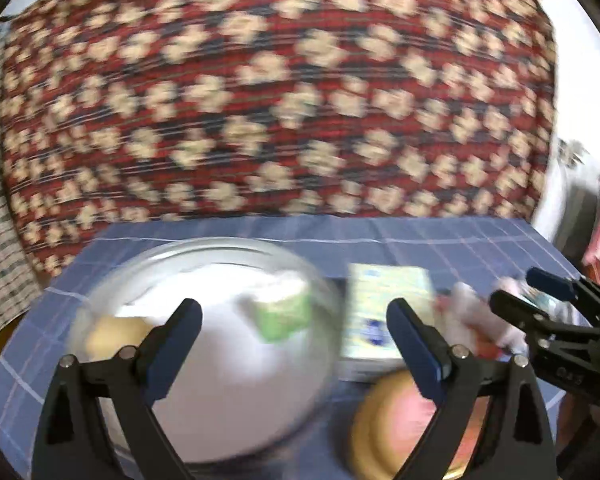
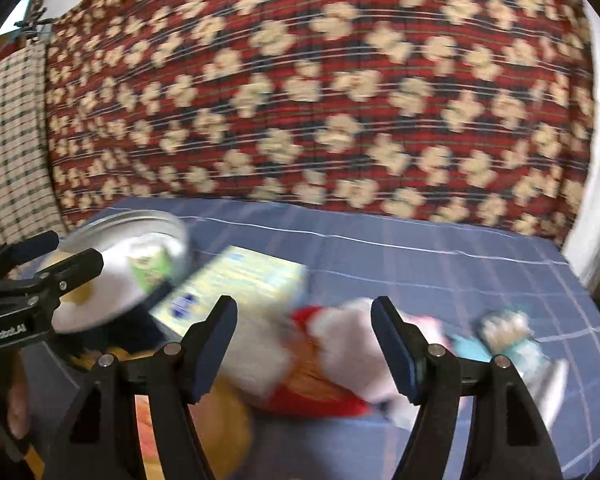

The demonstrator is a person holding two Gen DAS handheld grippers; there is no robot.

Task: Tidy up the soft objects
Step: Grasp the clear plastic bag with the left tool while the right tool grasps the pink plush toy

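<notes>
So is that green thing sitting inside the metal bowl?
Yes, in the left wrist view the green thing lies inside the metal bowl, on white contents near its right rim.

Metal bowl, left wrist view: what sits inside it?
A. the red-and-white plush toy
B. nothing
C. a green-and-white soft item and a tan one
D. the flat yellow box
C: the metal bowl holds a green-and-white soft item and a tan one.
</notes>
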